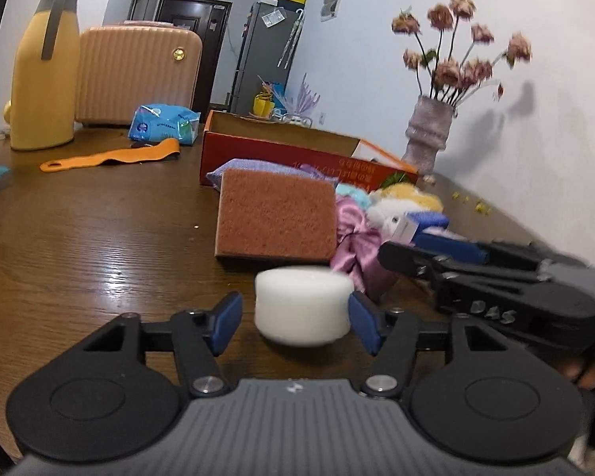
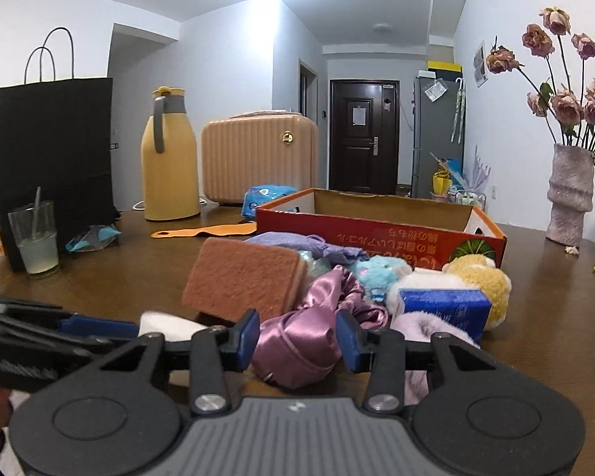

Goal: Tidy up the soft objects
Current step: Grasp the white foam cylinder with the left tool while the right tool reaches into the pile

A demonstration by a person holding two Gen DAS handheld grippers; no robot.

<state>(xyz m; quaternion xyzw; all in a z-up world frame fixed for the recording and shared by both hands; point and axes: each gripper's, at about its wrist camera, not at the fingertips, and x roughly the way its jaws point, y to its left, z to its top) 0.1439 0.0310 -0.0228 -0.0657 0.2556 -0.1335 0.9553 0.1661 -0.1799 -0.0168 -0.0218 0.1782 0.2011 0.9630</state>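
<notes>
A white round sponge puff (image 1: 303, 305) lies on the wooden table between the open jaws of my left gripper (image 1: 295, 323); the right pad touches it, the left pad stands apart. A brown scouring sponge (image 1: 275, 214) lies just beyond, then a pile of soft things. My right gripper (image 2: 297, 337) is open around a pink satin scrunchie (image 2: 301, 341), pads either side. The pile holds the brown sponge (image 2: 244, 277), a purple cloth (image 2: 297, 244), a blue plush (image 2: 379, 271), a yellow and white plush (image 2: 478, 277) and a blue tissue pack (image 2: 446, 309). The red cardboard box (image 2: 377, 234) stands open behind.
A yellow thermos (image 2: 170, 158), a pink case (image 2: 260, 156), a black paper bag (image 2: 53, 158) and a glass with a straw (image 2: 35, 238) stand at the back left. A vase of dried roses (image 2: 569, 194) stands at the right. An orange strap (image 1: 111, 156) lies on the table.
</notes>
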